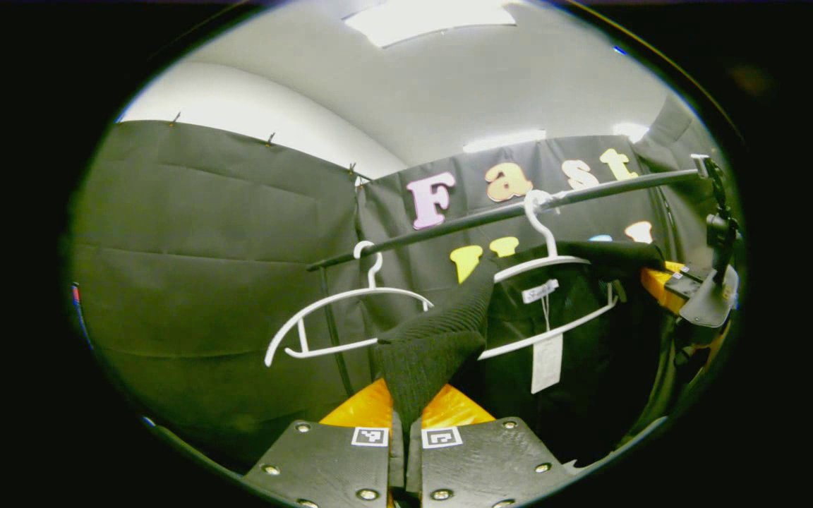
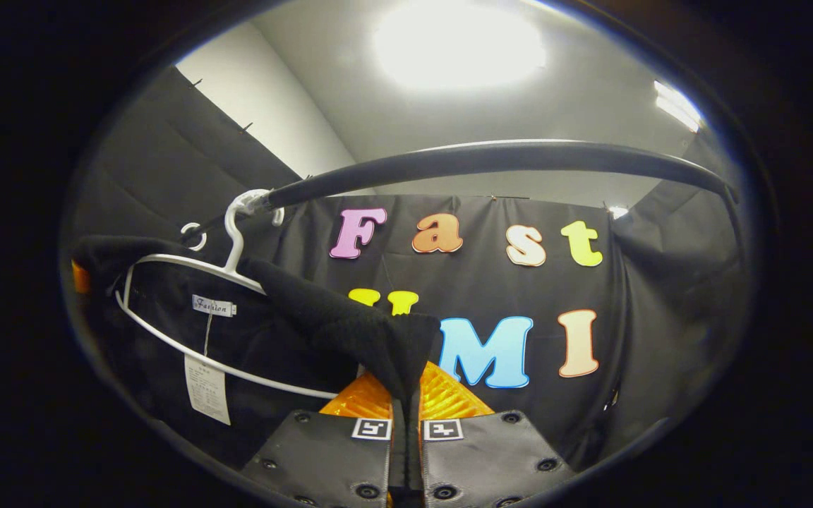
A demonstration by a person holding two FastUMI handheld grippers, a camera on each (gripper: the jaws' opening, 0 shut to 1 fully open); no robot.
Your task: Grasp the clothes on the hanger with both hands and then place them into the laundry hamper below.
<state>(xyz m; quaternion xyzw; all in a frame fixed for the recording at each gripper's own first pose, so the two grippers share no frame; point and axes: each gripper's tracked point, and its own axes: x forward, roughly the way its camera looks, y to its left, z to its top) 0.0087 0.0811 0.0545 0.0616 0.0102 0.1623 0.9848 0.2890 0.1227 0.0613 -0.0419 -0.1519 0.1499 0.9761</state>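
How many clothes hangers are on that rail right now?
2. A bare white plastic hanger hangs at the lower, left stretch of the dark metal rail. A second white plastic hanger, farther right, carries the black knit garment. Others may be hidden.

Count, from the left gripper view: two white hangers on one dark rail (image 1: 491, 212). The bare hanger (image 1: 339, 317) carries nothing; the loaded hanger (image 1: 547, 282) carries one black garment (image 1: 435, 339). Two white tags on that garment: one small label (image 1: 540, 290), one long paper tag (image 1: 546, 361). Two grippers: left gripper (image 1: 404, 430), right gripper (image 2: 406, 423).
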